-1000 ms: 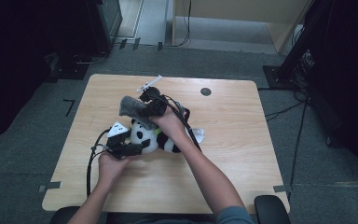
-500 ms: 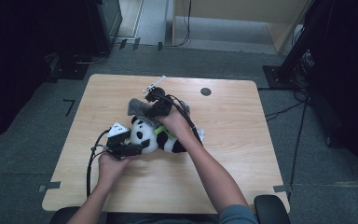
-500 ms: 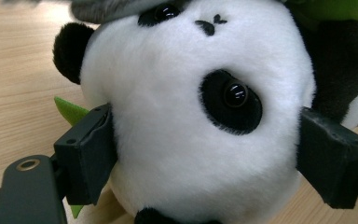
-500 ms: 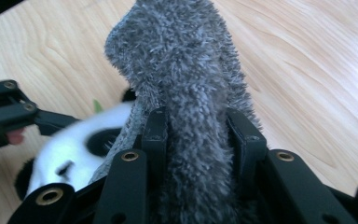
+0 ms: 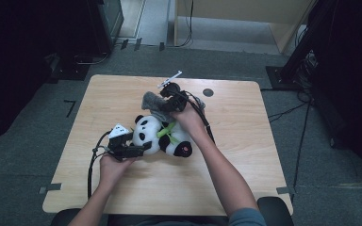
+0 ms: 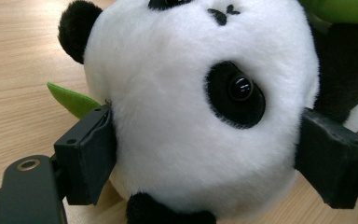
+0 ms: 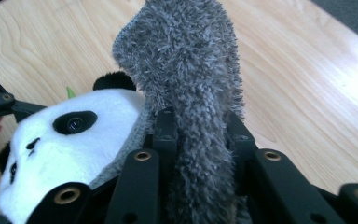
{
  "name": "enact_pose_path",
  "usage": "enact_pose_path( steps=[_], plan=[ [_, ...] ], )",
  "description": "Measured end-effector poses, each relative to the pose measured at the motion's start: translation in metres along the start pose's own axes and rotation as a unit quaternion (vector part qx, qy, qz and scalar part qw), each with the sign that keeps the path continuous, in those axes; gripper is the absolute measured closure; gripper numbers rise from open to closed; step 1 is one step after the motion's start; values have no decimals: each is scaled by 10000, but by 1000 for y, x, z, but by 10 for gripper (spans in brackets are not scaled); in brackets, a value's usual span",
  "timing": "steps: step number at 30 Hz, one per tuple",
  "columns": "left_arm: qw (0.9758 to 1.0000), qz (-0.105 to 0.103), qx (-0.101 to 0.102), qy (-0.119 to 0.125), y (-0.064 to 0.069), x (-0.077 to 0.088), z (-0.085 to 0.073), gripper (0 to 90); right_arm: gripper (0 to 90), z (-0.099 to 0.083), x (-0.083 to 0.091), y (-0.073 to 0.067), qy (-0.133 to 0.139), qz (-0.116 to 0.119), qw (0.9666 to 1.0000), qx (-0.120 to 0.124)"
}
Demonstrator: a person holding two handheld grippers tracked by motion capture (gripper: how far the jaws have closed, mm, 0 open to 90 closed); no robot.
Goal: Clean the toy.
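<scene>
A black-and-white panda plush (image 5: 162, 134) lies on the wooden table (image 5: 245, 155), a green felt leaf (image 5: 166, 132) across its body. My left gripper (image 5: 143, 147) is shut on the panda's head (image 6: 200, 107). Its two pads (image 6: 91, 158) press into the white fur on either side, beside the green leaf (image 6: 70, 99). Just behind the panda's head (image 7: 84, 140), my right gripper (image 5: 167, 106) holds a fuzzy grey cloth (image 5: 153, 102). Its jaws have just been closing on that grey cloth (image 7: 191, 70), which stands up between them in the right gripper (image 7: 200, 135).
A small black disc (image 5: 208, 92) lies on the table's far right part. A white stick-like thing (image 5: 169, 79) lies near the far edge. Cables (image 5: 93, 160) trail from both grippers. Dark equipment stands on the floor around the table.
My right hand has carried the grey cloth to the right, off the panda's head, so more of the panda shows. The left gripper has kept still on the head.
</scene>
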State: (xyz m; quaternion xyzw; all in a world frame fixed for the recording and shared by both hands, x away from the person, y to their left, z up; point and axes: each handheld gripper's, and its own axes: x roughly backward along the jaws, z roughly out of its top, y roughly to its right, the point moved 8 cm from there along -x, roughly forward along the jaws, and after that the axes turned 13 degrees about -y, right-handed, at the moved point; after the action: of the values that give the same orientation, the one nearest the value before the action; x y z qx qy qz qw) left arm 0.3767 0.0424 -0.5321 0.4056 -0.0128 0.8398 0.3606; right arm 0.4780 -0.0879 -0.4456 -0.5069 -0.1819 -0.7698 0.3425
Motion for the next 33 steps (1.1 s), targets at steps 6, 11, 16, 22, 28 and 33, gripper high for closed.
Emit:
enact_pose_path(
  steps=[6,11,16,22,28,33],
  plan=[
    [10000,17,-66,68,0,2,2,141,730,4,26,-18,406,230,9988,167],
    [9999,35,-95,115,0,3,3,140,722,1,30,-43,520,440,9965,476],
    [9998,38,-113,152,0,3,4,141,678,-8,9,-64,366,698,9941,746],
    [9998,43,-68,174,0,3,5,154,668,-9,-4,-70,500,782,9917,891],
    [9999,59,-30,147,0,2,4,194,694,-10,-5,-79,509,803,9898,1060],
    [9999,93,-28,130,0,3,4,261,691,-14,-10,-71,570,599,9908,1068]
  ],
)
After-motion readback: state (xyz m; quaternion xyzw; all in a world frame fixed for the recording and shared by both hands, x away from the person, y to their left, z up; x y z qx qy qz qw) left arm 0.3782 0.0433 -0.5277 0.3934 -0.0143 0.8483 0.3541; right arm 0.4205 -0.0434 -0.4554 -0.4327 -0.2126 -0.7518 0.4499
